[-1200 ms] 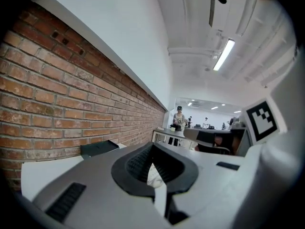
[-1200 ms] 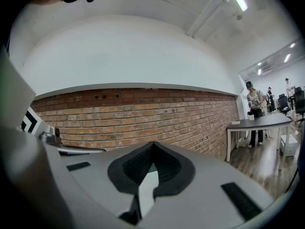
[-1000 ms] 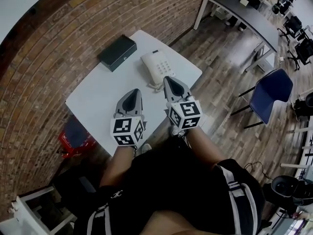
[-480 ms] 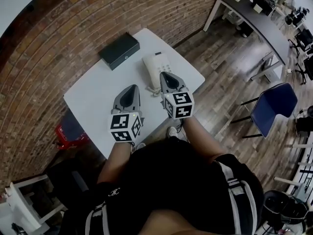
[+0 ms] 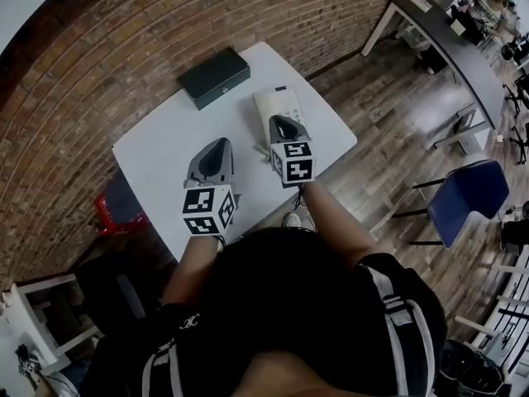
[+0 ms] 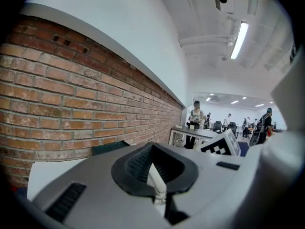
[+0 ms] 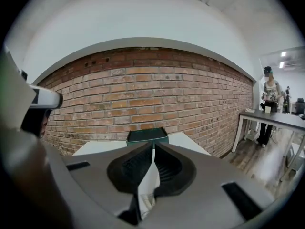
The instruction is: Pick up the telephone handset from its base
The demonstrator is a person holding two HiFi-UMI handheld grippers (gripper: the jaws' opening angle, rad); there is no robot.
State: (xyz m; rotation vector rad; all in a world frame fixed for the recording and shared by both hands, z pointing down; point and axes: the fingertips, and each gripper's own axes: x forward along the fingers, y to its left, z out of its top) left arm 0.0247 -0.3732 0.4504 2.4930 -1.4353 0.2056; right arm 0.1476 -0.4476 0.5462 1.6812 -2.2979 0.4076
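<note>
Telephone (image 5: 273,103) sits by right edge of surface (image 5: 165,151), handset on base, just beyond my right hand-held gripper (image 5: 280,123). That one and left hand-held gripper (image 5: 218,147) both pinched narrow, empty. I judge handset light, rigid, slick plastic; grasp mid-handle.

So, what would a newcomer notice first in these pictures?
Two grippers with black-and-white marker cubes, the left gripper and the right gripper, hover over a white table. The right one is above a white telephone; a dark box lies behind, near the brick wall.
</note>
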